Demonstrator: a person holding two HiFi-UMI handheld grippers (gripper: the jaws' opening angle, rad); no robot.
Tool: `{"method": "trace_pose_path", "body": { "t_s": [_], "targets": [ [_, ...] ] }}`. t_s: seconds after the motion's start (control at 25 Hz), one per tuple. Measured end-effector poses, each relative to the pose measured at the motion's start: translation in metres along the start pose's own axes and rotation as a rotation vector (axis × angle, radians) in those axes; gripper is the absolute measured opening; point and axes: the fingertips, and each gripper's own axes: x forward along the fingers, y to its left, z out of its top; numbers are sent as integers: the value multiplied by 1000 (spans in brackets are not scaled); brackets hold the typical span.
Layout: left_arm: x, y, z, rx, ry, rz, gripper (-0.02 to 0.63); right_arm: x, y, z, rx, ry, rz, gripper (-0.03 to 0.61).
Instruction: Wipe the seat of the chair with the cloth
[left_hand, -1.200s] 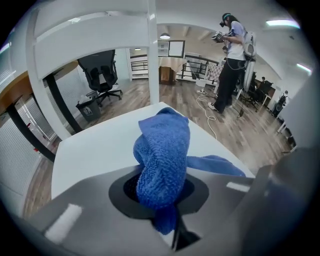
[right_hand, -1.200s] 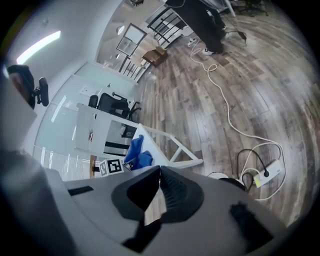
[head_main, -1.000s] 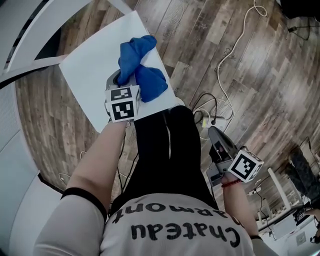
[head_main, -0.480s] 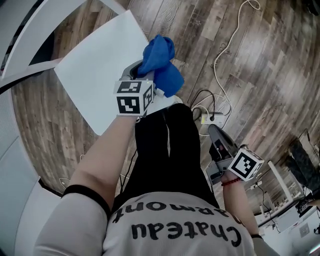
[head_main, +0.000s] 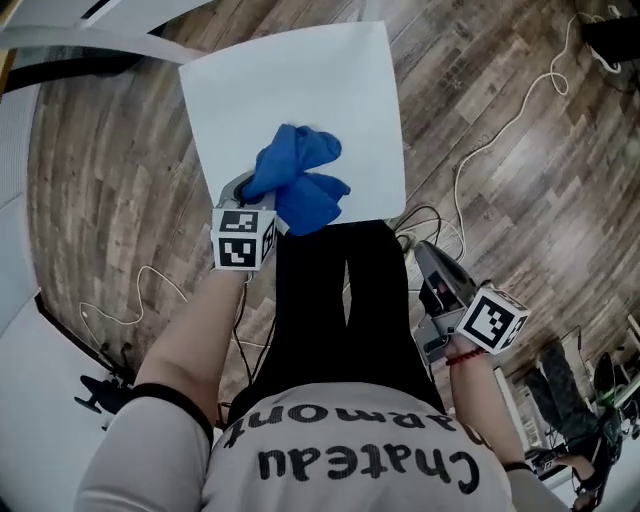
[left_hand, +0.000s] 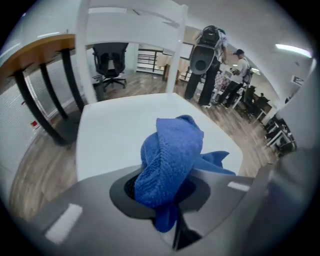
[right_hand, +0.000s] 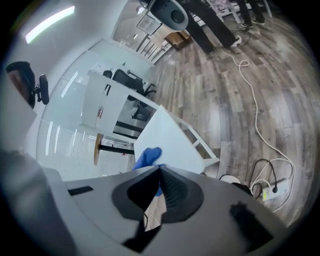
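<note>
1. Quick rundown first. The left gripper (head_main: 258, 192) is clamped shut on the blue cloth (head_main: 298, 183), which sits as a bunched wad over the near edge of the white seat (head_main: 300, 90), right by the person's legs. The right gripper (head_main: 430, 265) hangs down beside the leg with its jaws pressed together on nothing, well apart from the chair.

2. Biggest worry imo: the cloth is balled up. In the left gripper view most of it stands up above the jaws and only a small flap trails toward the seat. I can't tell if it's actually pressed flat. Swipe like that and the gripper's plastic could rub the seat instead of the fabric.

3. The grip looks like it's on one twisted fold. Drag against the seat could tug the fold loose and leave the cloth behind mid-stroke.

4. Coverage. The wad is small next to the seat, so the far corners under the backrest (left_hand: 82, 55) are easy to skip.

5. Nothing braces the chair. A firm push away from the body might skate it across the wood floor (head_main: 120, 150).

6. There are loose cables (head_main: 457, 190) on the floor to the right of the chair. One sideways step and a foot or chair leg could snag them.
</note>
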Motion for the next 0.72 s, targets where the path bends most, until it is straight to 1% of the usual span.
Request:
{"method": "trace_pose_path", "body": {
  "t_s": [0.08, 0.16, 0.24, 0.28, 0.32, 0.36, 0.4, 0.44, 0.52, 0.56, 0.72],
  "targets": [
    [-20, 36, -28, -46, 31, 59, 67, 17, 15, 2, -35, 45, 14, 14],
    [-37, 67, -50, -68, 65, 123, 66, 35, 34, -2, -69, 90, 32, 14],
    [-56, 100, -69, -100, 97, 235, 65, 50, 50, -9, -107, 136, 46, 14],
    [-64, 115, -79, -133, 110, 291, 64, 56, 56, -12, -123, 154, 49, 14],
    [-69, 125, -88, -171, 121, 325, 64, 60, 59, -14, -134, 166, 51, 14],
    [-72, 130, -95, -196, 129, 332, 64, 64, 61, -16, -142, 175, 53, 14],
    [-71, 130, -99, -193, 135, 324, 64, 67, 62, -17, -148, 182, 53, 14],
    [-69, 126, -100, -159, 140, 313, 63, 69, 62, -18, -151, 191, 53, 14],
    [-64, 118, -98, -60, 139, 318, 58, 72, 59, -21, -150, 207, 53, 14],
    [-63, 116, -96, -28, 134, 330, 57, 73, 58, -24, -145, 211, 54, 14],
    [-62, 110, -90, 30, 142, 384, 40, 68, 50, -29, -126, 209, 47, 14]
  ]
}}
